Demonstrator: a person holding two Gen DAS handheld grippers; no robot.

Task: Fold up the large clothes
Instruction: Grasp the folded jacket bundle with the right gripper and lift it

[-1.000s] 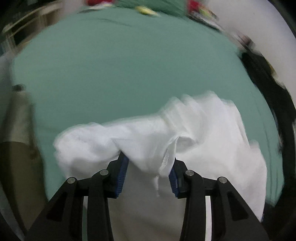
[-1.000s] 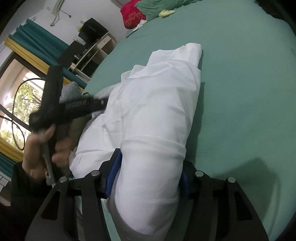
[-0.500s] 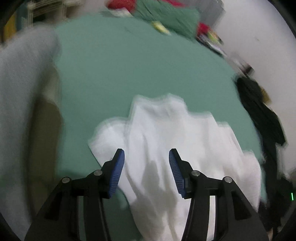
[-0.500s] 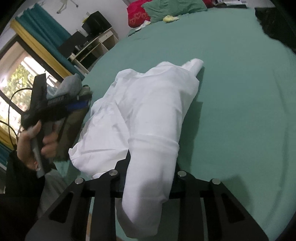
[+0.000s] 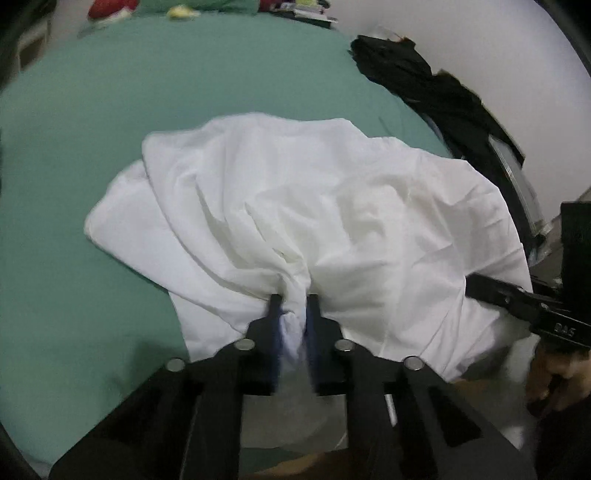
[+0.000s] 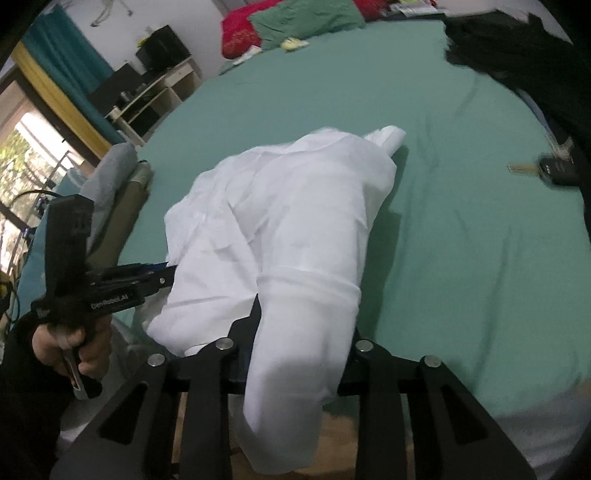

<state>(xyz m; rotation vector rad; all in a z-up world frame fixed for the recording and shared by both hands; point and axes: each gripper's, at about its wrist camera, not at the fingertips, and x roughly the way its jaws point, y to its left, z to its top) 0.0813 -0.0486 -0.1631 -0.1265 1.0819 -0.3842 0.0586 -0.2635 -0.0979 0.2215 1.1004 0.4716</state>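
A large white garment [image 5: 295, 206] lies crumpled on the green bed sheet [image 5: 147, 92]. My left gripper [image 5: 293, 301] is shut on a bunched fold at the garment's near edge, the cloth pinched between its blue pads. In the right wrist view the same gripper [image 6: 162, 277], held in a hand [image 6: 74, 343], bites into the left side of the garment [image 6: 295, 221]. My right gripper [image 6: 303, 317] has a thick roll of the cloth filling the space between its fingers and drooping over them; its jaws are opening. Its right finger is hidden by cloth.
Black clothing [image 6: 517, 55] is heaped along the bed's right side, with a key fob [image 6: 554, 171] beside it. Red and green pillows [image 6: 295, 22] lie at the far end. Grey clothes [image 6: 110, 173] hang at the left edge, near a shelf [image 6: 155, 96] and a window.
My left gripper let go, swung open across the garment, and has now shut on a fold at the near edge. My right gripper has risen a little with the roll of cloth.
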